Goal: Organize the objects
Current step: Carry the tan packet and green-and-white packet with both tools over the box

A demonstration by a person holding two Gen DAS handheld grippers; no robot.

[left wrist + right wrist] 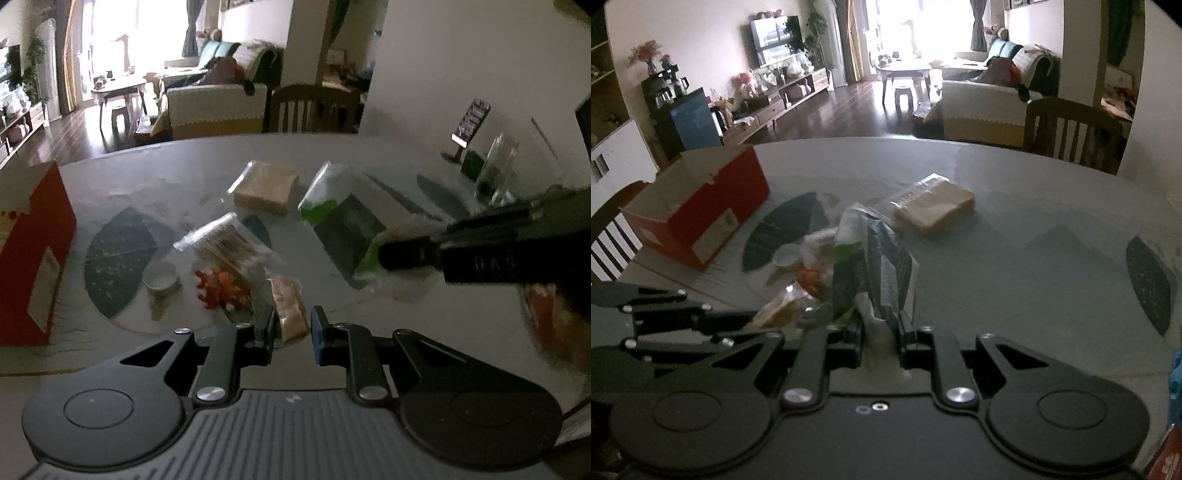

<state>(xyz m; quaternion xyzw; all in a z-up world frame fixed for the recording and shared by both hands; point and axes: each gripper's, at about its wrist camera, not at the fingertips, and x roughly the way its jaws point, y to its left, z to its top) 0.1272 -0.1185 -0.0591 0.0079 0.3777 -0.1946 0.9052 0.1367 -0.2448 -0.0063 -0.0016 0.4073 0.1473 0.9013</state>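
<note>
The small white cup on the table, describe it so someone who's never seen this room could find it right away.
Start at the red box on the round table's left side. Just right of it sits a cluster of clear snack packets; the cup stands at that cluster's left edge, beside the orange-printed packet. It is the only upright round thing among flat plastic packets.
</note>
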